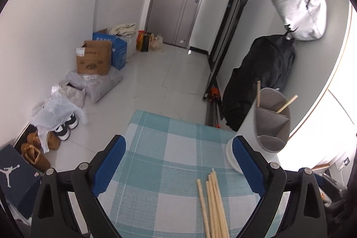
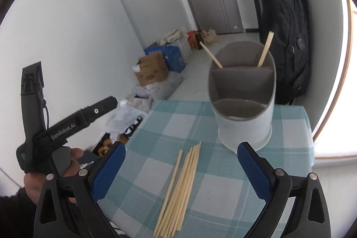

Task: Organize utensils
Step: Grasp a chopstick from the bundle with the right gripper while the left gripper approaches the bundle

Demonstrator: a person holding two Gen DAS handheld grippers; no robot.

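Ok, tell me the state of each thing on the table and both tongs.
Loose chopsticks: lying bundled on the checked cloth.
Utensil holder: upright, two chopsticks in its back compartment.
Left tongs: open, empty.
Right tongs: open, empty.

I am looking at a loose bundle of pale wooden chopsticks (image 2: 178,189) lying flat on the teal-and-white checked cloth, roughly parallel, with one stick sitting slightly apart on the left of the bundle. Behind them the white utensil holder (image 2: 243,102) is standing upright near the far right of the table, its grey interior split into three compartments. Two chopsticks (image 2: 264,50) are already leaning outward in the rearmost compartment, one to each side.
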